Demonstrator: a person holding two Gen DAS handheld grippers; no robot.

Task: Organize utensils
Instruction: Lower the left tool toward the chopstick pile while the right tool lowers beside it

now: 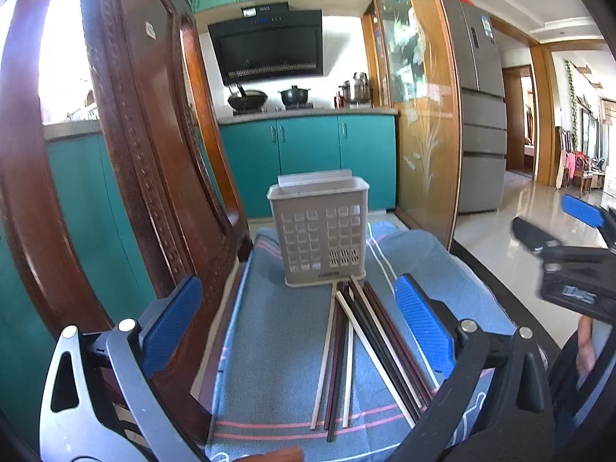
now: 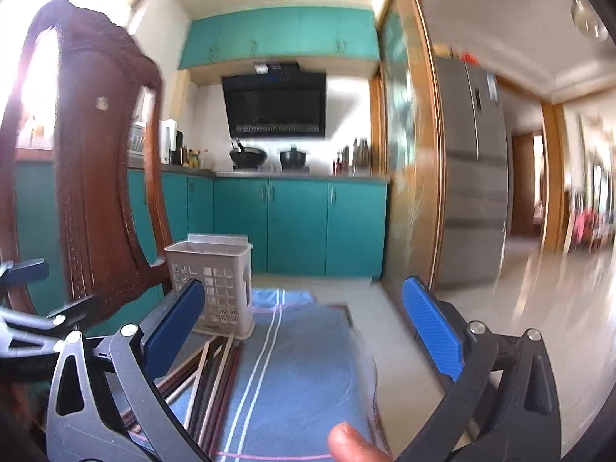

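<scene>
— Looking for the chopsticks (image 1: 358,350)? They lie loose on the blue cloth (image 1: 269,346), far ends just at the foot of the grey holder (image 1: 319,231).
— And the tongs?
— Left tongs (image 1: 296,331) spread wide above the chopsticks, gripping nothing. Right tongs (image 2: 308,331) spread too, empty, further right.

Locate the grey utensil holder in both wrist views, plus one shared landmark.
Left wrist: the grey utensil holder stands centre frame on the blue towel, the chopsticks lying just in front of it.
Right wrist: the holder sits left of centre, partly behind the left blue pad of the right hand-held gripper.
Shared landmark: the black range hood on the back wall.
</scene>
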